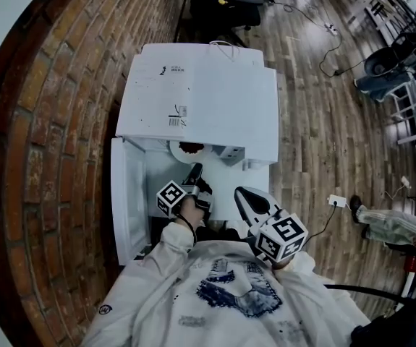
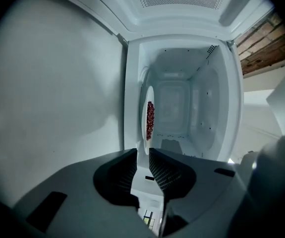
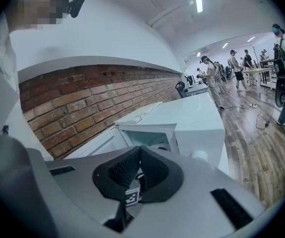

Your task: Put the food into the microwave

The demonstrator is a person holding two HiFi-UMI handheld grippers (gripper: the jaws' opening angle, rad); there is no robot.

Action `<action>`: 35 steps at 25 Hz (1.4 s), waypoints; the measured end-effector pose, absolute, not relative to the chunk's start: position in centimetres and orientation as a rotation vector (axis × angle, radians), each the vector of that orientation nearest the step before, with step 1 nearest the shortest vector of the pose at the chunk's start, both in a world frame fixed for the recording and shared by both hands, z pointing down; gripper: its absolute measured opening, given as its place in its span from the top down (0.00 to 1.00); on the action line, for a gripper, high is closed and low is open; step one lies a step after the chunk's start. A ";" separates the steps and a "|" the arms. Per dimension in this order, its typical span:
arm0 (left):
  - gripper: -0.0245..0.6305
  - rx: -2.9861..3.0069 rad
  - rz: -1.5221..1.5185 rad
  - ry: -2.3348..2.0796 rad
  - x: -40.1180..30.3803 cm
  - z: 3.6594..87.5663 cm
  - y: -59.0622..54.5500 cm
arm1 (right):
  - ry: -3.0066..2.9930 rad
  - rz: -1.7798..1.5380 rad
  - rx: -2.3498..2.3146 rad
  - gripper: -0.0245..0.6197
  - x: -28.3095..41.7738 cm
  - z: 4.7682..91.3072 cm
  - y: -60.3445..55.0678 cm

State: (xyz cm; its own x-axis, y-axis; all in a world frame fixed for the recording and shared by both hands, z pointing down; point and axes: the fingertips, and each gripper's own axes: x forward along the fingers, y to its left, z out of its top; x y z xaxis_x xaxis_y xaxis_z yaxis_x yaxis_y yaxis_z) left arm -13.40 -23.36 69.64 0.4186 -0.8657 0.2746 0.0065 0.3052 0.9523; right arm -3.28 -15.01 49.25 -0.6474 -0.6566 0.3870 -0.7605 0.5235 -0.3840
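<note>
A white microwave (image 1: pixel 193 100) stands on a white table, its door (image 1: pixel 128 201) swung open to the left. A white plate (image 1: pixel 181 151) with dark red food (image 1: pixel 191 147) sits at the mouth of the cavity. My left gripper (image 1: pixel 194 170) reaches to the plate's near rim. In the left gripper view the plate (image 2: pixel 146 135) shows edge-on with the food (image 2: pixel 150 120) on it, and my left gripper (image 2: pixel 142 155) is shut on its rim with its tips. My right gripper (image 1: pixel 242 194) hangs back to the right, shut and empty; it (image 3: pixel 140 150) faces the microwave (image 3: pixel 192 118).
A brick wall (image 1: pixel 63 121) runs along the left, close to the open door. A dark chair (image 1: pixel 226 2) stands behind the microwave. Cables and a power strip (image 1: pixel 336 201) lie on the wooden floor to the right. Several people (image 3: pixel 216 78) stand far off.
</note>
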 end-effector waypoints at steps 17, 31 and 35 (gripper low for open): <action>0.93 1.085 -0.753 -0.973 -13.2 69.6 -25.3 | -2.545 0.806 1.256 0.94 -1.7 49.4 -14.8; 0.93 1.086 -0.779 -1.011 -15.6 69.6 -29.0 | -2.524 0.824 1.270 0.94 -1.1 50.0 -15.4; 0.93 1.086 -0.781 -1.017 -15.8 69.6 -29.8 | -2.516 0.830 1.281 0.94 -0.7 50.2 -15.6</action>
State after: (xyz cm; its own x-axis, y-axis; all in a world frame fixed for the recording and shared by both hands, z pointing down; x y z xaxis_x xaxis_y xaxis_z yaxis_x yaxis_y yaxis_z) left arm -15.77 -29.75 69.57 0.3541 -0.8959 0.2682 0.0281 0.2968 0.9545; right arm -0.68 -15.61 50.16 -0.6049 -0.6813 0.4122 -0.7928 0.4670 -0.3915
